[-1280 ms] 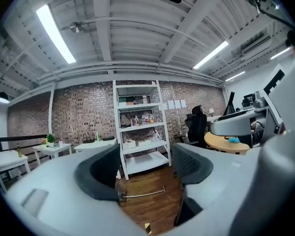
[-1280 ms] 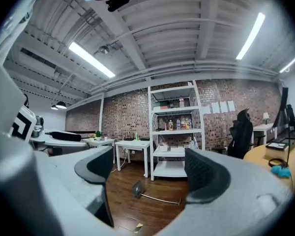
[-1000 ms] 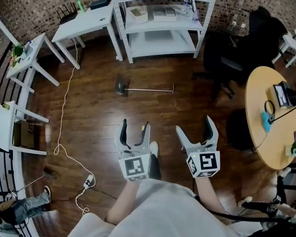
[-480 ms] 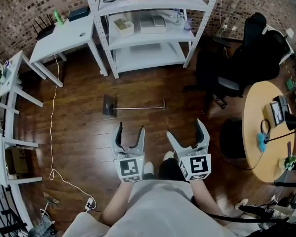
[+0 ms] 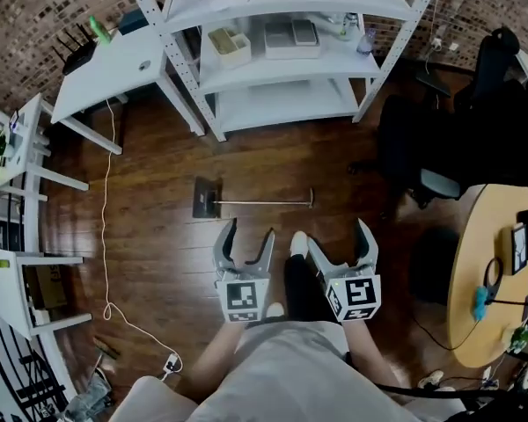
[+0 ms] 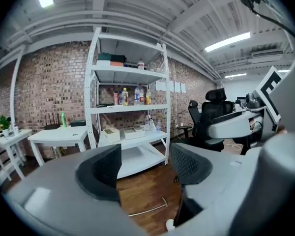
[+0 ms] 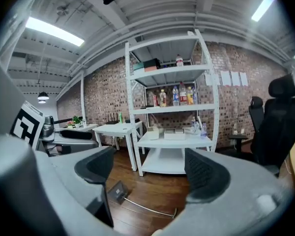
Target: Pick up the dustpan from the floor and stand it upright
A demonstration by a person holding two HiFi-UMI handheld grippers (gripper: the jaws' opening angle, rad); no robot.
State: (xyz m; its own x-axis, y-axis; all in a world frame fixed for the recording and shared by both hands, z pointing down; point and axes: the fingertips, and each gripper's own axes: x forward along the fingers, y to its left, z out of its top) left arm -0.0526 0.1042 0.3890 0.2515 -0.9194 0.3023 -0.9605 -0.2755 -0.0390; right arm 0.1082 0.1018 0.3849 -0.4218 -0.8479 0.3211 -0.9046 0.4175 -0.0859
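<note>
A long-handled dustpan lies flat on the dark wood floor, its pan at the left and its thin metal handle running right. The right gripper view shows the pan and handle below the jaws; the left gripper view shows only part of the handle. My left gripper is held open above the floor, short of the handle. My right gripper is also open, beside it, with nothing between its fingers. A foot in a white shoe stands between them.
A white shelving unit with bottles and boxes stands past the dustpan. A white table and small white stands are at the left, with a white cable on the floor. Black office chairs and a round wooden table are at the right.
The person has stepped toward the shelves. The dustpan now lies much closer in front of both grippers. Both grippers stay open and side by side.
</note>
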